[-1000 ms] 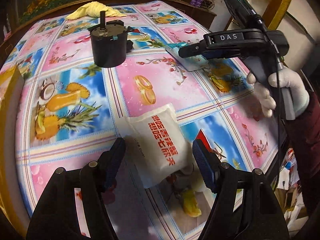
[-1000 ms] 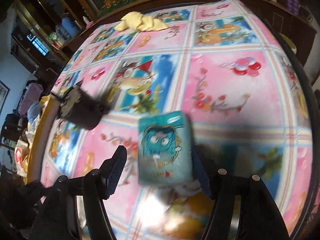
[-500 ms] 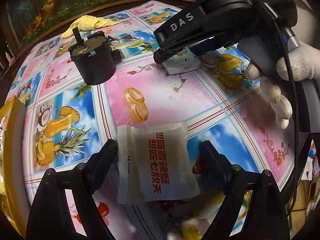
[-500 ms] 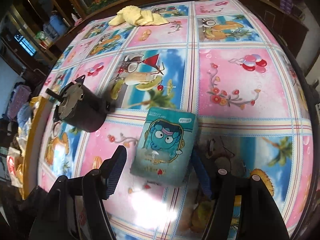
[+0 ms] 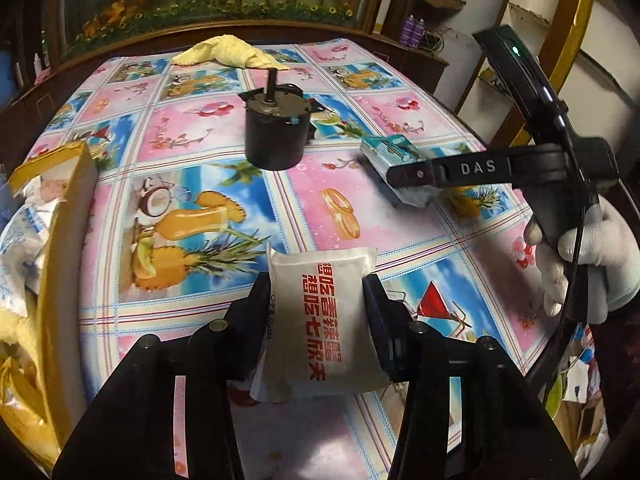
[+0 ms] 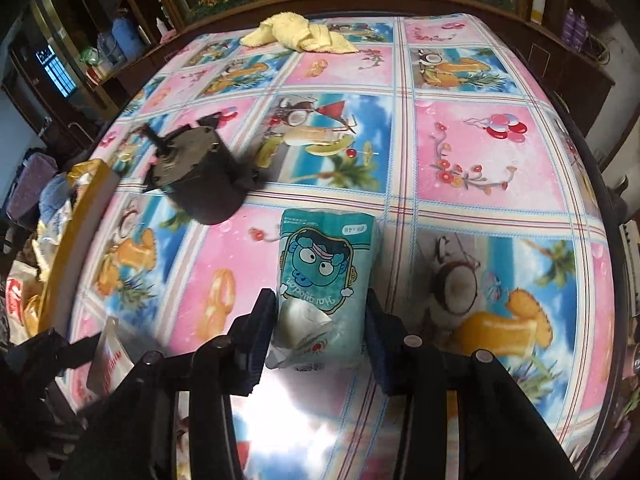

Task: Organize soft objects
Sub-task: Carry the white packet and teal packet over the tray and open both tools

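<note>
My left gripper (image 5: pixel 318 292) is shut on a white soft packet with red lettering (image 5: pixel 320 320), both fingers pressed on its sides over the tablecloth. My right gripper (image 6: pixel 320 312) is shut on a teal tissue pack with a cartoon face (image 6: pixel 324 280). In the left wrist view the right gripper (image 5: pixel 404 174) reaches in from the right over that teal pack (image 5: pixel 390 152). In the right wrist view the white packet (image 6: pixel 110 364) shows at the lower left, blurred. A yellow towel (image 5: pixel 230 54) lies crumpled at the table's far edge; it also shows in the right wrist view (image 6: pixel 300 34).
A black cylindrical motor with a shaft (image 5: pixel 276 132) stands mid-table, also in the right wrist view (image 6: pixel 196 178). A yellow open box (image 5: pixel 64 240) with bags in it sits at the left table edge. Dark wooden furniture rings the table.
Both grippers were open around their packets and have now closed on them. The right gripper has drawn back to the right in the left wrist view.
</note>
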A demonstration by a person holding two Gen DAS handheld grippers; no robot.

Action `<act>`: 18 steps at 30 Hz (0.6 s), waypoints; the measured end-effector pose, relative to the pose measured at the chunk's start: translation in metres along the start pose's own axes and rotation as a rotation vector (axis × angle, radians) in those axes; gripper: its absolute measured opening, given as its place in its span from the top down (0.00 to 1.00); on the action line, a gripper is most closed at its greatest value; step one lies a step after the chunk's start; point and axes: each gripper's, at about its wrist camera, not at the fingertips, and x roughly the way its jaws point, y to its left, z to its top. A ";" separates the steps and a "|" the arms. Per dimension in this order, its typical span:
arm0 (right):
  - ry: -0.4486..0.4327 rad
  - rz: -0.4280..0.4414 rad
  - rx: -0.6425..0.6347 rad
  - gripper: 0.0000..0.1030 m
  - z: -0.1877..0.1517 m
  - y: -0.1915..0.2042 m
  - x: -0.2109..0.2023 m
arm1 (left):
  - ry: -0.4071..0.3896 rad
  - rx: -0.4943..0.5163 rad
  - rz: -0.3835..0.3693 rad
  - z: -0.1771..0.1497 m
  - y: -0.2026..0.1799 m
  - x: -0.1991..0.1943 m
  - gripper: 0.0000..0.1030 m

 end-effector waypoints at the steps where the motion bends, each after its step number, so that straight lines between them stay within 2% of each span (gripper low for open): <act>1: -0.011 0.020 0.000 0.59 -0.002 0.004 -0.006 | -0.012 -0.018 -0.004 -0.001 0.005 -0.008 0.56; 6: -0.045 0.108 -0.051 0.59 -0.004 0.043 -0.028 | -0.100 -0.120 0.010 -0.009 0.043 -0.060 0.56; 12: -0.054 0.252 -0.150 0.59 -0.003 0.114 -0.040 | -0.208 -0.211 0.134 -0.018 0.100 -0.119 0.56; 18: -0.045 0.396 -0.240 0.59 0.003 0.196 -0.037 | -0.241 -0.289 0.265 -0.017 0.163 -0.136 0.55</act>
